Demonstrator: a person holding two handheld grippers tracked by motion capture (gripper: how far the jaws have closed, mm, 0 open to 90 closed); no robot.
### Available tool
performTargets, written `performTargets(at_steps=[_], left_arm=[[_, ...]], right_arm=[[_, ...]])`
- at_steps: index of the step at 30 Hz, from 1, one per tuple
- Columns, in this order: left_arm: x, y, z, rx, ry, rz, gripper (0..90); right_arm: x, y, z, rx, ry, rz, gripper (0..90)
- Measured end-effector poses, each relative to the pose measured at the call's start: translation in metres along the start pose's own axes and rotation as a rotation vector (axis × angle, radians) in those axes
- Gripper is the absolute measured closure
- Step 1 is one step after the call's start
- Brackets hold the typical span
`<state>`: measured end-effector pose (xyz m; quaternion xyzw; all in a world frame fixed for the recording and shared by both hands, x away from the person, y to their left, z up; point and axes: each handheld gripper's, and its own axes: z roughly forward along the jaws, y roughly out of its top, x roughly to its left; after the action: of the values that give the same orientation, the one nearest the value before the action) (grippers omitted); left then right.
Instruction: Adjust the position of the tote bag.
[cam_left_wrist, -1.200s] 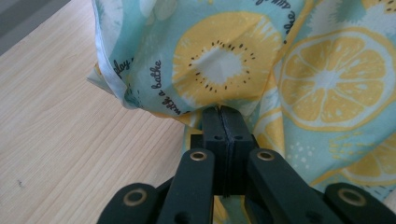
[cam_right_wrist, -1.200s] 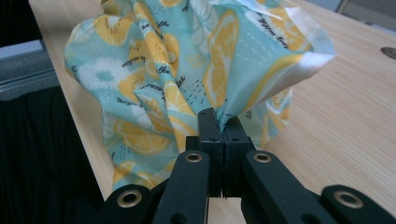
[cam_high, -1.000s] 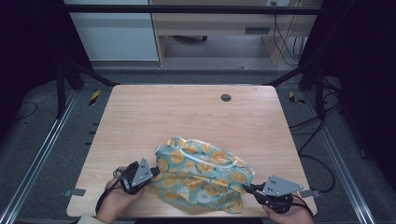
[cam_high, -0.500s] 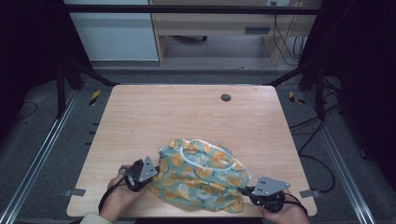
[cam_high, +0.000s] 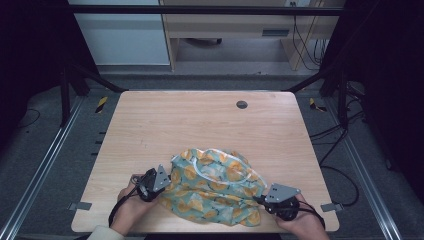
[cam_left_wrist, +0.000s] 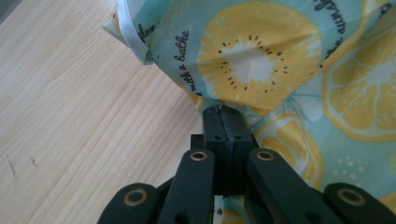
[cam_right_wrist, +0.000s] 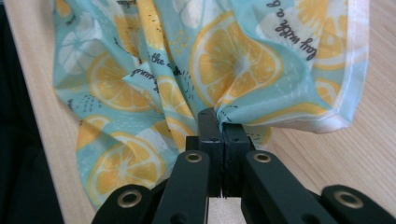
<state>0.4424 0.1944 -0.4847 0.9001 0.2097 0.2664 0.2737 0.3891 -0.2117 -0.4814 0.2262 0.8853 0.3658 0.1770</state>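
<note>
While bunched on the table (cam_high: 200, 120), cloth (cam_high: 215, 185) between both clamped tongs.

A pale wooden surface (cam_high: 150, 130) is filling the middle of the frame, with a small dark round grommet (cam_high: 242, 104) sitting near its far edge, right of centre. Grey floor (cam_high: 45, 165) is showing at both sides. A light wooden desk (cam_high: 225, 25) is standing at the top centre, black cables (cam_high: 302, 40) are hanging at the upper right, and a yellow-and-black striped marker (cam_high: 101, 103) is lying at the left.
</note>
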Motion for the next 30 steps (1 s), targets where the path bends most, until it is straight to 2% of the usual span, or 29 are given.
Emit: performTargets(at_steps=[14, 16, 18, 19, 20, 21, 22, 23, 24, 25, 26, 27, 30], left_arm=[[0.004, 0.002, 0.004, -0.002, 0.013, -0.039, 90.0], [0.005, 0.001, 0.004, -0.002, 0.010, -0.045, 87.8], [0.007, 0.000, 0.002, -0.007, 0.028, -0.084, 77.5], [0.007, 0.000, 0.002, -0.007, 0.028, -0.084, 72.4], [0.008, -0.001, 0.000, -0.017, 0.029, -0.105, 68.7], [0.011, -0.003, -0.006, -0.048, 0.029, -0.146, 63.3], [0.011, -0.003, -0.006, -0.048, 0.029, -0.146, 57.5], [0.011, -0.003, -0.008, -0.074, 0.027, -0.182, 57.5], [0.012, -0.005, -0.015, -0.097, 0.012, -0.212, 48.4], [0.012, -0.005, -0.018, -0.108, 0.009, -0.223, 45.2], [0.012, -0.005, -0.018, -0.108, 0.009, -0.223, 41.5], [0.012, -0.006, -0.021, -0.117, 0.001, -0.238, 39.0], [0.012, -0.008, -0.028, -0.150, 0.000, -0.283, 34.3]], right_arm=[[-0.010, 0.001, 0.005, 0.002, -0.045, 0.051, 89.1], [-0.010, 0.001, 0.004, -0.003, -0.053, 0.052, 87.7], [-0.011, 0.000, -0.001, -0.015, -0.079, 0.076, 77.7], [-0.011, 0.000, -0.001, -0.015, -0.079, 0.076, 77.7], [-0.012, -0.001, -0.006, -0.026, -0.099, 0.111, 64.4], [-0.012, -0.002, -0.009, -0.034, -0.110, 0.124, 57.6], [-0.012, -0.002, -0.009, -0.034, -0.110, 0.124, 57.6], [-0.012, -0.003, -0.012, -0.043, -0.120, 0.136, 50.5], [-0.011, -0.006, -0.019, -0.058, -0.139, 0.159, 35.6], [-0.010, -0.008, -0.022, -0.065, -0.150, 0.161, 30.7], [-0.010, -0.008, -0.022, -0.065, -0.150, 0.161, 30.7], [-0.009, -0.011, -0.026, -0.062, -0.155, 0.183, 20.6], [-0.008, -0.013, -0.030, -0.067, -0.169, 0.194, 16.0]])
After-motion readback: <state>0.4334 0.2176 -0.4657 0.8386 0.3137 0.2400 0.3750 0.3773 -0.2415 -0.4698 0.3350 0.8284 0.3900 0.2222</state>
